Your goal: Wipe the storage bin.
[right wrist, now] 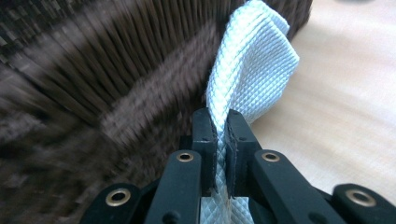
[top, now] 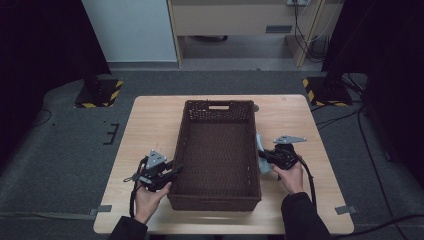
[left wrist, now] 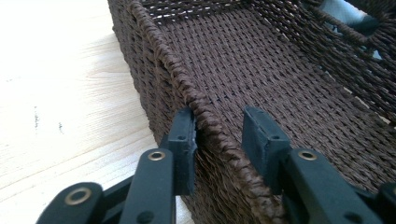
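Note:
A dark brown woven basket (top: pixel 218 104) stands lengthwise in the middle of the wooden table (top: pixel 150 125), with nothing inside it. My left gripper (top: pixel 172 172) is at the basket's left wall near the front. In the left gripper view its jaws (left wrist: pixel 219 123) straddle the rim (left wrist: pixel 205 116): one pad lies against the outer wall, the other stands apart inside. My right gripper (top: pixel 262 155) is at the basket's right wall, shut on a pale blue-white cloth (top: pixel 261 147). In the right gripper view the folded cloth (right wrist: pixel 252 60) rises from between the pads (right wrist: pixel 220 119), next to the wall (right wrist: pixel 140 93).
Bare tabletop lies on both sides of the basket and behind it. Two black stands with yellow-striped bases (top: pixel 100 92) (top: pixel 327 90) are on the grey floor beyond the table's far corners. A cable trails from each gripper toward the front edge.

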Motion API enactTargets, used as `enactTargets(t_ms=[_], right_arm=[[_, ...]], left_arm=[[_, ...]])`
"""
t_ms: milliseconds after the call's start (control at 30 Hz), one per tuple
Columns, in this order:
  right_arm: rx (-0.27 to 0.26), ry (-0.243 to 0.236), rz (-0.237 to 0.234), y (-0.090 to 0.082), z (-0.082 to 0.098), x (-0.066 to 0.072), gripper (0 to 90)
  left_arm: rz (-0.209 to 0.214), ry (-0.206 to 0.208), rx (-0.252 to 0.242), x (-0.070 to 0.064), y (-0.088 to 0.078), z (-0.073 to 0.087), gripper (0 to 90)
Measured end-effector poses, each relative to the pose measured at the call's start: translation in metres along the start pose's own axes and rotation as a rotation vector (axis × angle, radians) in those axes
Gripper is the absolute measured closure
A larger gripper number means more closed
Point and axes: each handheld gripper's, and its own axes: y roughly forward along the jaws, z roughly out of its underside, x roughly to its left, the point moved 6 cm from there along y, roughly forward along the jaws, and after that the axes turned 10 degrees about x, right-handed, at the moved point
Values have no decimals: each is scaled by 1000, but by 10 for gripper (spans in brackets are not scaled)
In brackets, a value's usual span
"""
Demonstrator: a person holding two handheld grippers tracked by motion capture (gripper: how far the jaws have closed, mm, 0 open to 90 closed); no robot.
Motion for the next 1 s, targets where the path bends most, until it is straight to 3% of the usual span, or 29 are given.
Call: enactTargets(t_ms=[133, 200, 300, 400, 467, 567, 733, 800, 933, 1000], right_arm=[[54, 10, 5, 13, 7, -1, 850], [51, -1, 2, 13, 5, -1, 849], [-40, 26, -14, -5, -7, -2, 849], [-143, 6, -19, -28, -22, -1, 849], [-179, -11, -25, -39, -28, 2, 850], [-147, -16, -19, -33, -25, 5, 850], [-30, -10, 2, -9, -10, -1, 850], [20, 2, 5, 2, -2, -2, 850], [56, 8, 2, 12, 4, -1, 849], [28, 7, 2, 5, -1, 1, 849]], left_arm=[[-16, -12, -6, 1, 1, -1, 672], [-24, -14, -6, 2, 2, -3, 679], [-28, -18, -7, 3, 4, -5, 680], [-31, -20, -8, 4, 6, -7, 680], [-29, -24, -11, 5, 8, -9, 680], [-24, -25, -13, 6, 9, -10, 674], [-34, -19, -26, 7, 7, -10, 622], [-19, -27, -32, 8, 5, -9, 572], [-3, -16, -31, 6, -2, -7, 540], [1, 3, -18, 4, -4, -4, 539]])
